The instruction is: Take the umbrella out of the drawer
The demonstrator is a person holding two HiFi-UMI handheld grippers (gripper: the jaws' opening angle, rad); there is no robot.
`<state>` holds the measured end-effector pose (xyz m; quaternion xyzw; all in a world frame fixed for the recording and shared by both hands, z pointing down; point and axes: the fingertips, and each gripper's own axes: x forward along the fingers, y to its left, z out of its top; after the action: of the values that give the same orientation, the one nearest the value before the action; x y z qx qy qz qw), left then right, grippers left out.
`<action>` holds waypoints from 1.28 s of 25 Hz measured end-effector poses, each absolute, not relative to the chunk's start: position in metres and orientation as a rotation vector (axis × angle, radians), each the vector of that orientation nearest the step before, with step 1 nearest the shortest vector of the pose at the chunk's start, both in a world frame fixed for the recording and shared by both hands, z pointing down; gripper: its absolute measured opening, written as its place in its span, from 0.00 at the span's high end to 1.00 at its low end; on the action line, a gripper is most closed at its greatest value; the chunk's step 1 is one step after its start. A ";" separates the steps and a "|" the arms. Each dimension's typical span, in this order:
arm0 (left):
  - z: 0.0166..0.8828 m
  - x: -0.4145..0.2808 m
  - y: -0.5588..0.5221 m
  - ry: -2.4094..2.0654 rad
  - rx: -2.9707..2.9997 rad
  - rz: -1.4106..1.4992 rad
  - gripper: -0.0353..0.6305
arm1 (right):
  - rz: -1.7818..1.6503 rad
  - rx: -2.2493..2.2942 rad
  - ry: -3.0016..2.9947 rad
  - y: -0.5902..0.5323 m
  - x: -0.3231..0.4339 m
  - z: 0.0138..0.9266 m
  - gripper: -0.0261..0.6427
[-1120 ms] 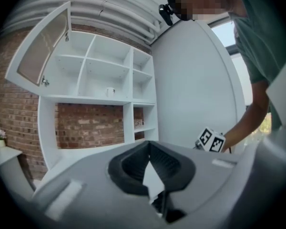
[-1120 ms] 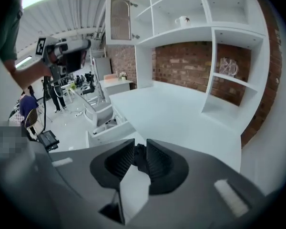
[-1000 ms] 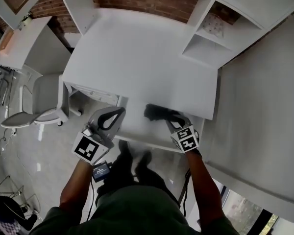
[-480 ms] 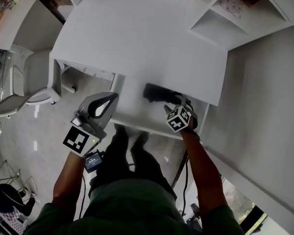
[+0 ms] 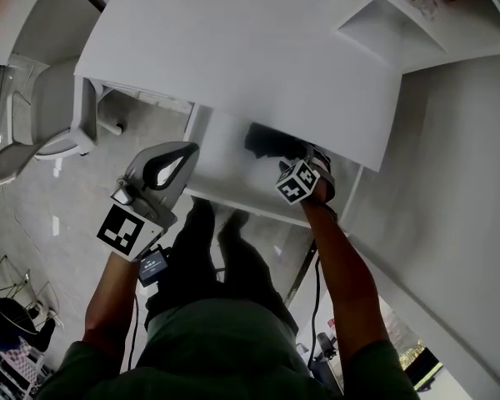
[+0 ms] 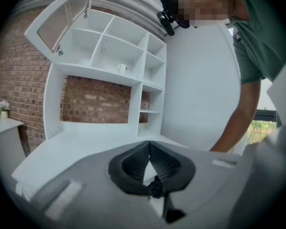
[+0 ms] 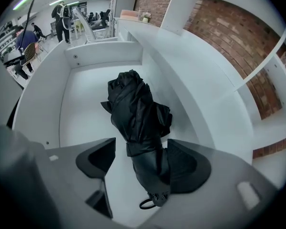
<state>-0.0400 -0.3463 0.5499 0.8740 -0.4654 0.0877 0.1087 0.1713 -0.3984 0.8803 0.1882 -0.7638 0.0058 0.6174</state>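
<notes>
Umbrella lies in drawer, handle end btwn right gripper jaws, just opened.

We see a white bench with a bare top, and at its far right corner a white shelf unit of open cubbies. In the left gripper view we make out a small white cup in one cubby, what looks like a mug on a lower shelf, a flap door tilted up at the top left, and a brick wall behind. Beyond the bench's left edge a grey chair stands on a pale tiled floor. Far off, we spot people standing in a lit room.
</notes>
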 end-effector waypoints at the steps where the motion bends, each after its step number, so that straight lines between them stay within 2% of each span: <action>1: 0.553 -0.041 -0.347 -1.368 2.566 0.258 0.95 | 0.017 0.432 -1.751 -0.399 0.172 0.884 0.45; 16: 0.578 -0.051 -0.344 -1.348 2.523 0.228 0.95 | -0.026 0.449 -1.671 -0.408 0.163 0.916 0.44; 21: 0.577 -0.054 -0.345 -1.361 2.526 0.219 0.95 | -0.097 0.436 -1.609 -0.409 0.168 0.920 0.53; 32: 0.570 -0.069 -0.340 -1.380 2.534 0.217 0.95 | -0.049 0.426 -1.625 -0.394 0.167 0.911 0.59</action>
<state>-0.0693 -0.3402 0.5704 0.8690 -0.4733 0.0743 0.1239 0.1669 -0.3941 0.9114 0.1889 -0.7201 -0.0217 0.6673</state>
